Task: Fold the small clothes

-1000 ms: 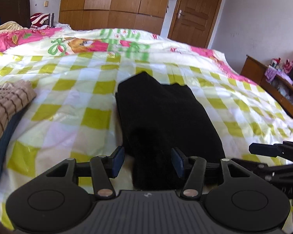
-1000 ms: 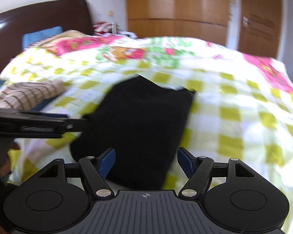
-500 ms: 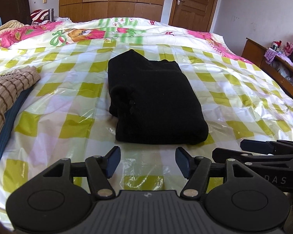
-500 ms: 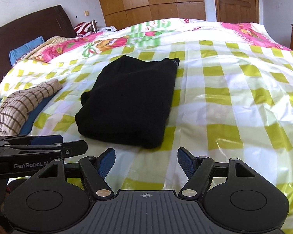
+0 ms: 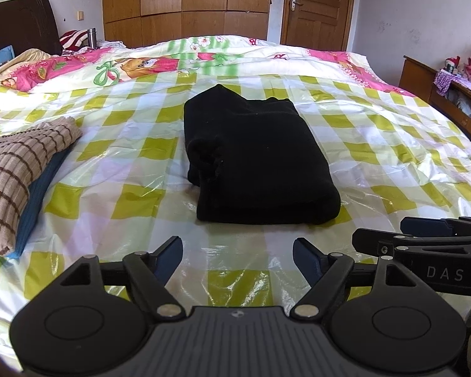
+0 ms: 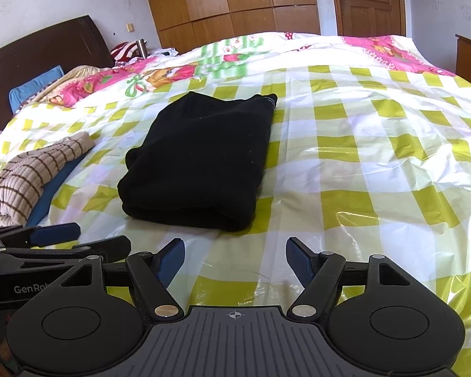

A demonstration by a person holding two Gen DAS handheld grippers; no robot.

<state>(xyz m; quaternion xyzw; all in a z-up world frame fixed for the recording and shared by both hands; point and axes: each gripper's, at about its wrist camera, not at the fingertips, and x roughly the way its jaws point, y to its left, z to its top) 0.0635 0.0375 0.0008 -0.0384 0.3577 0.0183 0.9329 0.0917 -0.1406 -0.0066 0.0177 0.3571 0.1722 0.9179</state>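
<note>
- Our left tongs (image 5: 238,259) have just been opening and now stand spread with nothing between them; a second ago they straddled the near end of the black garment (image 5: 254,160), and now they sit back from it.
- Our right tongs (image 6: 235,259) are spread too, empty, likewise drawn back.
- We judge this fold finished and released.
- The garment lies mid-bed on the checked plastic sheet (image 5: 392,144), a compact layered rectangle, its left edge slightly lumpy, well apart from the striped pile (image 5: 18,163).
</note>
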